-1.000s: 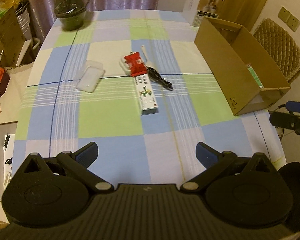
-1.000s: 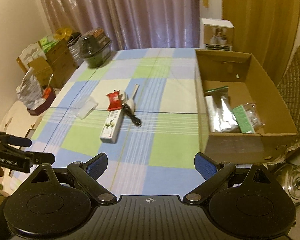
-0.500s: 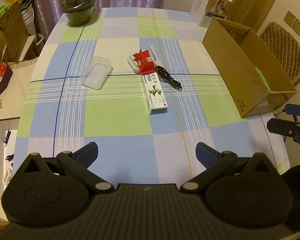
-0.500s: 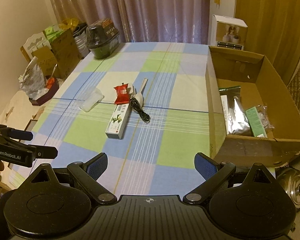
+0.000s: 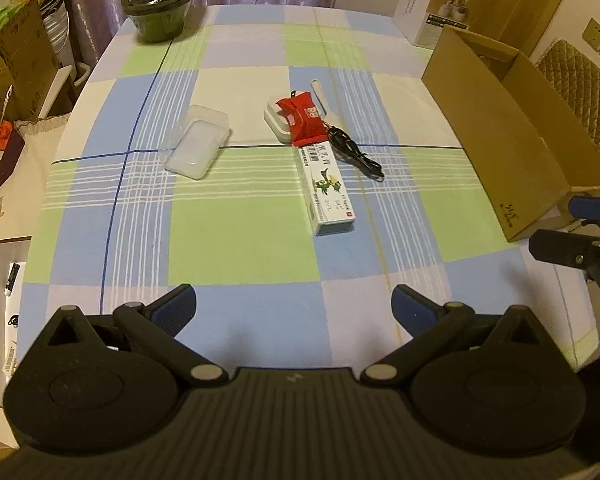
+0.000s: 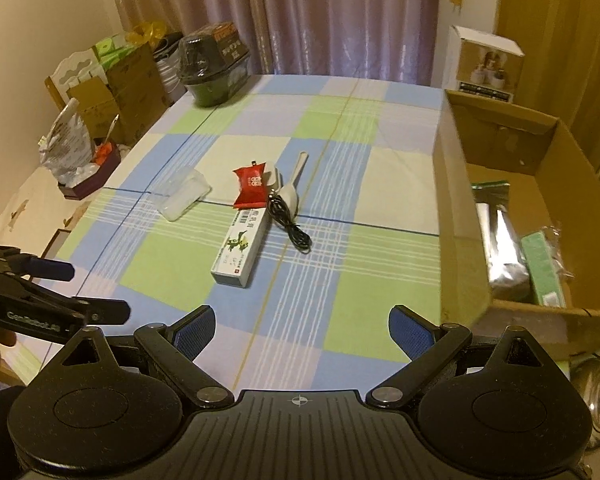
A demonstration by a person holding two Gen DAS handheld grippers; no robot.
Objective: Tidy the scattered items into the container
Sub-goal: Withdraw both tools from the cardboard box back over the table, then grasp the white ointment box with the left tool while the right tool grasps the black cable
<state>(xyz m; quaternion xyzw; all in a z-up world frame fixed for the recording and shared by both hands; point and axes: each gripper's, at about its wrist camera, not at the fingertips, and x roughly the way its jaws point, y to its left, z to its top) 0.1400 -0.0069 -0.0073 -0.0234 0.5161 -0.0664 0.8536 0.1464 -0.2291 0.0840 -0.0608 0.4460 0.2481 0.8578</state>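
Observation:
On the checked tablecloth lie a long white box (image 5: 329, 188) (image 6: 241, 243), a red packet (image 5: 305, 118) (image 6: 252, 185), a white scoop (image 6: 291, 190) (image 5: 320, 94), a black cable (image 5: 354, 153) (image 6: 289, 224) and a clear plastic case (image 5: 196, 148) (image 6: 180, 197). The open cardboard box (image 5: 504, 128) (image 6: 456, 204) stands at the right and holds a silver bag (image 6: 500, 252) and a green pack (image 6: 544, 274). My left gripper (image 5: 294, 306) and right gripper (image 6: 302, 326) hover open over the near edge, both empty.
A dark lidded bowl (image 5: 158, 4) (image 6: 212, 66) sits at the far left corner of the table, a white carton (image 5: 436, 6) (image 6: 486, 64) behind the cardboard box. Boxes and bags crowd the floor at left (image 6: 96, 120). A quilted chair (image 5: 580, 92) stands right of the table.
Both grippers have moved forward over the table toward the items, which now look larger. Both stay open and nothing on the table has shifted.

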